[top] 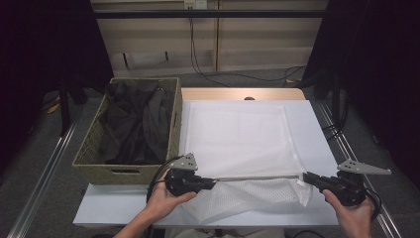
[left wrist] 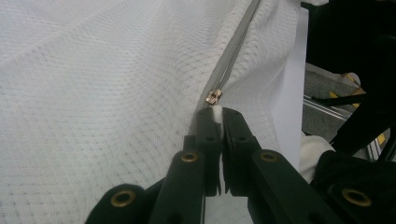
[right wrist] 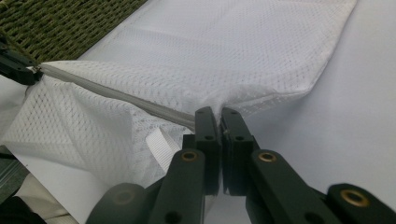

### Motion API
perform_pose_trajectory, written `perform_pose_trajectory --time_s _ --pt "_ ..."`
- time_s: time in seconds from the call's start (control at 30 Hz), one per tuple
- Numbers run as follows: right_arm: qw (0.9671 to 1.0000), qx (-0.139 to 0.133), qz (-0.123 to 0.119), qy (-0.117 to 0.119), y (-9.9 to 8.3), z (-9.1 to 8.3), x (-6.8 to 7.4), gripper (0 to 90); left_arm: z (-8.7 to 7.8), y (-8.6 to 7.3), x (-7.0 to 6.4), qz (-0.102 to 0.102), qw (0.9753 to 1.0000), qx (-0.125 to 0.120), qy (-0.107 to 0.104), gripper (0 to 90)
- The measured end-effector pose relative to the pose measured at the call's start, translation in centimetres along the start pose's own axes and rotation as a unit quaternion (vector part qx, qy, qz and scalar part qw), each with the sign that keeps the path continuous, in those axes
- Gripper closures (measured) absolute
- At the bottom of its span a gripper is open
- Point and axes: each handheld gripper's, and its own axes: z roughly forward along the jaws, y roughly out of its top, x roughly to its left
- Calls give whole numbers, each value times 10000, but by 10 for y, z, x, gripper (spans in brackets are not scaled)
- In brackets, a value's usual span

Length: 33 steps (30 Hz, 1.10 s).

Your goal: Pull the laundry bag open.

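Beside the wicker basket (top: 94,148), both claws clench the mesh bag's (top: 237,134) taut zipper (top: 257,177).

I'm seeing a white mesh bag (top: 237,134) with a fine dotted weave, grey zipper (top: 257,177), brass-coloured slider (left wrist: 213,97); black grippers; olive woven basket (top: 94,148) on the left holding dark cloth (top: 133,124).

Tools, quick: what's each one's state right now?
Left tool: shut on the mesh bag at its zipper end.
Right tool: shut on the mesh bag at the zipper's other end.
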Motion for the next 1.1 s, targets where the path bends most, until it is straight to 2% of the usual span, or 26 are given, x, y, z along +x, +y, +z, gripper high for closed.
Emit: perform_pose_trajectory --time_s 0.1,0.2,0.63,0.87,1.1 --pt "10000 -11 34 -1 0 0 0 873 -3 -1 1 -27 10000 23 7 867" --pt "10000 -1 31 8 1 0 1 873 -4 -5 -2 75 9998 123 99 866" --pt "10000 27 -11 23 0 0 1 874 -5 -10 0 -52 9999 114 -5 867" --pt "10000 4 -15 13 1 -1 1 873 -5 -11 -1 -1 9997 227 55 867" --pt "10000 21 2 -12 0 0 -1 873 -8 -14 2 -76 9998 197 40 867"
